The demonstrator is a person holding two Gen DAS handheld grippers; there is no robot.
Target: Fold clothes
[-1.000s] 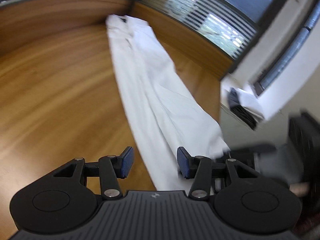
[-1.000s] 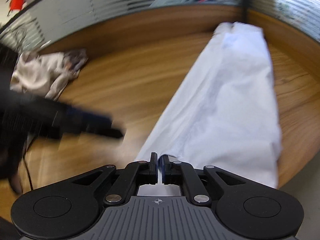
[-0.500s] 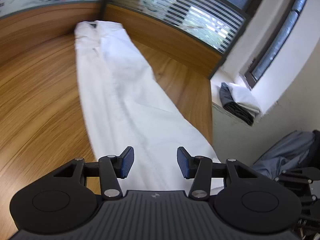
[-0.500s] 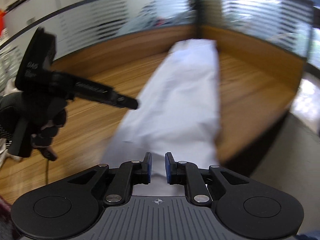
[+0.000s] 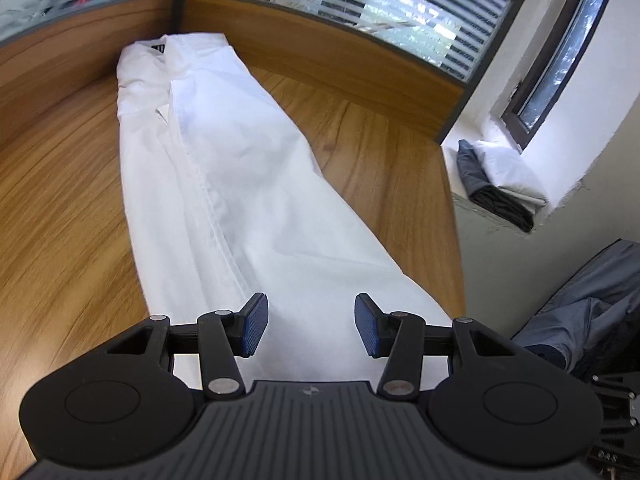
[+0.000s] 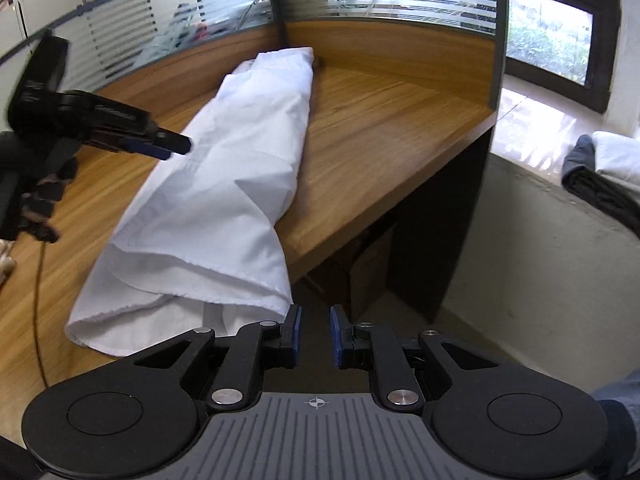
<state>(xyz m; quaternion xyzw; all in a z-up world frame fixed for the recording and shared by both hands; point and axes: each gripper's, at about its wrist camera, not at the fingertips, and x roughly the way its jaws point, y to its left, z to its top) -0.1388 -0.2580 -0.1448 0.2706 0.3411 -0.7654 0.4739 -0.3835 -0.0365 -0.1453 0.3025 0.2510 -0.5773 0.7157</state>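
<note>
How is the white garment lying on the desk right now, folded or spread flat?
Folded lengthwise. The white garment lies as a long narrow strip on the wooden desk, with stacked layered edges at its near end in the right wrist view.

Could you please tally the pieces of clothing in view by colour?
White: 2, the white garment lying lengthwise on the desk and a folded white piece on the window sill.
Dark grey: 1, the folded dark piece beside it.
Total: 3
</note>
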